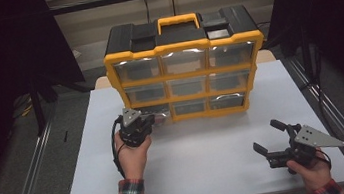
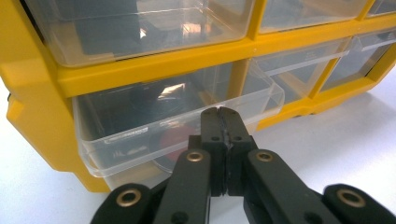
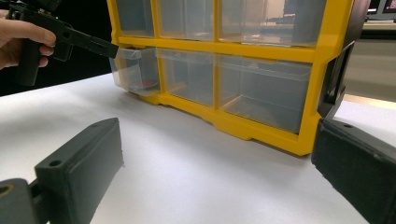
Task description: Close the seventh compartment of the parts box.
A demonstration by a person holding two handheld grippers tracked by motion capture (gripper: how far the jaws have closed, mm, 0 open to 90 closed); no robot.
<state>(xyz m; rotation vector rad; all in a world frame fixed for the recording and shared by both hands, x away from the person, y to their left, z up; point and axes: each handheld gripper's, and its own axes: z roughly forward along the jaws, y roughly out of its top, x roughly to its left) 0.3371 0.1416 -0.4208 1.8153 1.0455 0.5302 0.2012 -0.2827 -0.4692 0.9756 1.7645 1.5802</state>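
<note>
Left gripper jaws pinch bottom-left drawer lip at 12 o'clock; pull straight toward you, level. Right gripper spread, idle on table.

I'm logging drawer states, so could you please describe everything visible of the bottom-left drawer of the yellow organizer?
The bottom-left drawer is clear plastic, seemingly, with a thin rim and a lip along its front. It is pulled partly out of the yellow organizer, level above the white table. Something red and round lies inside. The left gripper, jaws shut, meets its front lip.
</note>
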